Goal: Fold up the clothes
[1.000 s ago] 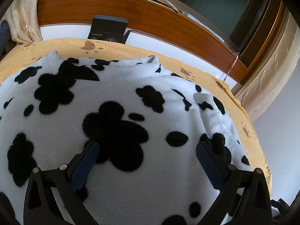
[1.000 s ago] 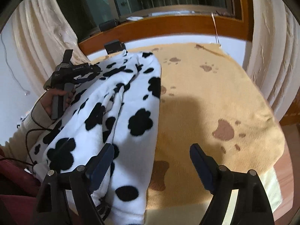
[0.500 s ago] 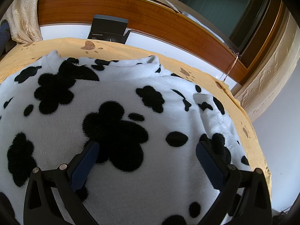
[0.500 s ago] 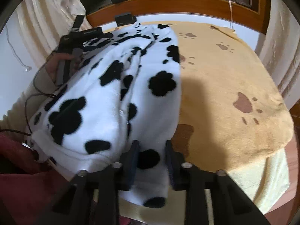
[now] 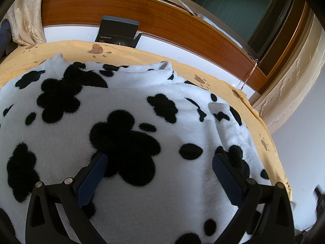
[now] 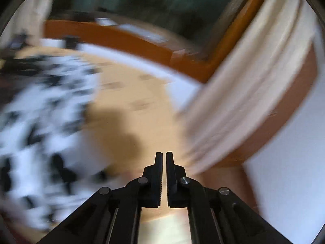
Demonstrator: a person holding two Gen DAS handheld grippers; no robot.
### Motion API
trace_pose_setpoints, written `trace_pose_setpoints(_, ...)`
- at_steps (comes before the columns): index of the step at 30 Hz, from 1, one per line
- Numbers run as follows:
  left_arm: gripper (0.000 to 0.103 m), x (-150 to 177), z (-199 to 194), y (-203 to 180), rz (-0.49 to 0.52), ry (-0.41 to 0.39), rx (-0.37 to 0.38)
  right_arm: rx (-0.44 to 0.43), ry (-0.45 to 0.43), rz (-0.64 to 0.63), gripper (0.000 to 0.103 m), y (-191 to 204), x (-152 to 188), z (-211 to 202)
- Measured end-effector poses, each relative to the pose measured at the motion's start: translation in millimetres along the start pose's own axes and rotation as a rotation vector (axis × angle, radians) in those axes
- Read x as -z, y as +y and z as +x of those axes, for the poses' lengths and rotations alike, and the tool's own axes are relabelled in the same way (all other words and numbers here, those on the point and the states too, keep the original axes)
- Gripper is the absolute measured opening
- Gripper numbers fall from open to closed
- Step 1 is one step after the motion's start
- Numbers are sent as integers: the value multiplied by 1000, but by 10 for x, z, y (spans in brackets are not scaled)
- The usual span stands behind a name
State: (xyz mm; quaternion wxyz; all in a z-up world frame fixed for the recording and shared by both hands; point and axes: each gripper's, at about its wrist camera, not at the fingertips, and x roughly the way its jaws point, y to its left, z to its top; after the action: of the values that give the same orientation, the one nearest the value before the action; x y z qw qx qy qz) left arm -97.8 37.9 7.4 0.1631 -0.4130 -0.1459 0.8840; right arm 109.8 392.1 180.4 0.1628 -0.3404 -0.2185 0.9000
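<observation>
**Fleece garment: spread on the blanket, left gripper poised wide, right gripper closed on nothing visible**

The fleece garment (image 5: 126, 122), white with black blotches, is found lying on a tan paw-print blanket (image 5: 126, 53) that covers the work surface below a wooden window sill (image 5: 182, 18). It is spread fairly flat, with a small raised fold of cloth at its right side and its far edge short of the blanket's far border. In the right wrist view the garment (image 6: 40, 122) is seen only as a heavy blur at the left of the frame; its edges cannot be made out there.

The left gripper (image 5: 159, 169) is held low over the garment, pointed downward, its jaws spread wide with the cloth below and between them. No pinch is made; whether the fingers (image 5: 91, 180) rest on the pile cannot be told. This posture is judged to be a ready position for pinning or taking up the cloth.

The right gripper (image 6: 164, 158) is seen with its jaws drawn almost together, a thin slit of light between them, and no cloth is visible in that slit. It points over bare blanket (image 6: 130, 105) toward a cream curtain (image 6: 243, 93), clear of the garment. A missed or slipped grab is judged possible.

A dark box (image 5: 117, 30) stands against the wall beyond the blanket and plays no part.
</observation>
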Motion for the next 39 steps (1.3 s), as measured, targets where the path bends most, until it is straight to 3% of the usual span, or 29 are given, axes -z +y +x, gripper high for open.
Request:
trace_pose_setpoints(1,103,-1,2,-1,1,0,-1,29,-2,37,4,-161,-37,58)
trace_pose_setpoints(2,103,0,1,0,1,0,-2,-4,-5,113,4,-326,-61,115)
trace_pose_setpoints(3,103,0,1,-3,1,0,-1,-80,-9,199,4,-466,-69,171)
trace_pose_setpoints(5,103,-1,2,-2,0,0,-1,-339,17,365,5,-629,-74,377)
trace_pose_setpoints(9,103,2,-2,3,1,0,0,-548,72,416,10,-397,-179,700)
trace_pose_setpoints(11,103,4,-6,6,2,0,0,-630,99,411,22,-221,-280,873)
trace_pose_setpoints(12,103,5,-9,10,1,0,1,-657,108,415,39,-135,-348,945)
trace_pose_setpoints(13,103,4,-10,15,-1,-1,4,-680,107,422,67,-59,-423,1010)
trace_pose_setpoints(15,103,2,-12,25,-5,-3,9,-720,101,429,80,81,-574,1125)
trace_pose_setpoints(23,103,-1,-18,49,-19,-8,29,-800,154,295,79,699,-1244,1662)
trace_pose_setpoints(30,103,-6,-31,91,-39,-15,57,-888,310,222,60,1269,-1318,2206)
trace_pose_setpoints(32,103,-7,-29,85,-36,-14,53,-839,275,134,49,1387,-1295,2088)
trace_pose_setpoints(33,103,-9,-27,81,-34,-13,51,-821,267,106,33,1420,-1294,2054)
trace_pose_setpoints(35,103,-10,-23,77,-33,-13,49,-787,266,57,20,1471,-1291,2008)
trace_pose_setpoints(36,103,-10,-22,79,-34,-13,50,-775,265,44,8,1470,-1296,1985)
trace_pose_setpoints(39,103,-10,-20,84,-37,-14,53,-602,171,-55,6,1419,-1413,1814)
